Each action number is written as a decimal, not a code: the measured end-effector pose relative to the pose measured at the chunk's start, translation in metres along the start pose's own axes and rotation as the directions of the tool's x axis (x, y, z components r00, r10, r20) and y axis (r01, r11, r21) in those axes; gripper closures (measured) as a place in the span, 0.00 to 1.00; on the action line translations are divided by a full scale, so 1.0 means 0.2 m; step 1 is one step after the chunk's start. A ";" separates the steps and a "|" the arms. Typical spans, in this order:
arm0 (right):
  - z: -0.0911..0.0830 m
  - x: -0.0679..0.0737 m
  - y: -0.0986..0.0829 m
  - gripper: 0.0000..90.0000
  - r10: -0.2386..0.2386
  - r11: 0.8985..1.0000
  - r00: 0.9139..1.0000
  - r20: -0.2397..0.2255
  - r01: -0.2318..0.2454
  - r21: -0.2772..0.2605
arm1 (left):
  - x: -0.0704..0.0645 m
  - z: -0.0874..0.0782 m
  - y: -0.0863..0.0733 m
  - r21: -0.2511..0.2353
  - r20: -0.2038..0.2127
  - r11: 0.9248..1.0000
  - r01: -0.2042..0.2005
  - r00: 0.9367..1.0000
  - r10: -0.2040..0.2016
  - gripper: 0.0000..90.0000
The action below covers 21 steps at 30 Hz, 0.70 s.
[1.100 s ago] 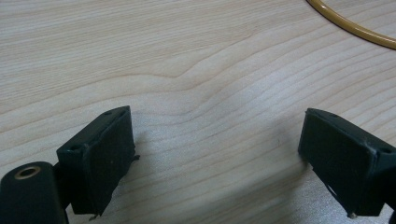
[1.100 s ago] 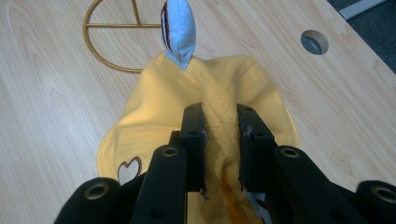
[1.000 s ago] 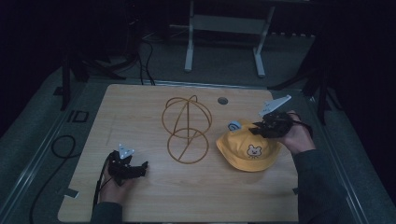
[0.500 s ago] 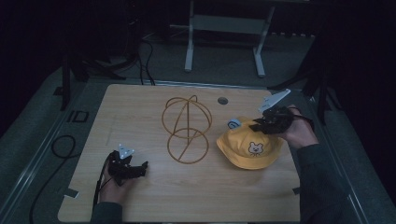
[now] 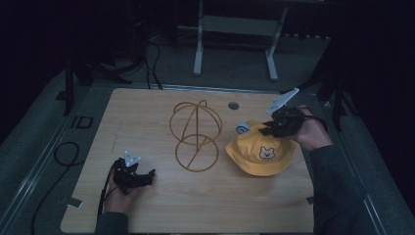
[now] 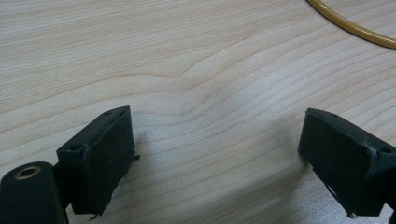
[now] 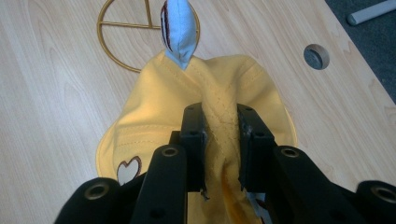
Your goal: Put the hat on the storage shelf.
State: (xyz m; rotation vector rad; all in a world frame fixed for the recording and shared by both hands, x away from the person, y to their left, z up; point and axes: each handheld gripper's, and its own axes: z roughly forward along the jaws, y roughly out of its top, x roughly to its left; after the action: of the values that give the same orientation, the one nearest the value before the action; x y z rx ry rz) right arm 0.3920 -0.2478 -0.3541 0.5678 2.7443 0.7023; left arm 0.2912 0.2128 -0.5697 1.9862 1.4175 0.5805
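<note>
The hat (image 5: 261, 152) is bright yellow, with a small white bear face outlined in dark brown on its front. At the hat's 11 o'clock edge sits a pale blue ear (image 5: 242, 129) with a dark ring; the right gripper view shows a white heart patch (image 7: 128, 171) edged in brown. The wire stand (image 5: 195, 134) is golden yellow. The table (image 5: 147, 112) is pale wood with wavy grain. Both the left gripper (image 5: 147, 175) and right gripper (image 5: 264, 131) are black.

left gripper (image 5: 147, 175): low at the near-left, held in a hand, fingers (image 6: 100, 154) spread wide, nothing between | right gripper (image 5: 266, 131): raised at the far-right, hand (image 5: 307, 131) behind it, fingers (image 7: 194, 135) pinched on a fold of yellow hat (image 7: 154, 126) | forearms enter from the bottom edge
</note>
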 end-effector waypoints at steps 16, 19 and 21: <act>-0.06 -0.02 0.07 0.84 -0.020 1.000 1.000 -0.005 0.020 0.014 | 0.00 0.00 0.00 0.001 0.001 1.000 0.000 1.000 0.000 0.12; -0.06 -0.03 0.09 0.83 -0.021 1.000 1.000 -0.007 0.021 0.011 | 0.00 0.00 0.00 0.002 0.001 1.000 0.000 1.000 0.000 0.12; -0.07 -0.03 0.09 0.84 -0.023 1.000 1.000 -0.006 0.023 0.011 | 0.00 0.00 0.00 0.002 0.001 1.000 0.000 1.000 0.000 0.12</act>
State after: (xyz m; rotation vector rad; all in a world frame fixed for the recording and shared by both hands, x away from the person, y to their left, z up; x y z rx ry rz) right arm 0.3985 -0.2409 -0.3329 0.5367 2.7577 0.6848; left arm 0.2912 0.2129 -0.5696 1.9877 1.4181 0.5786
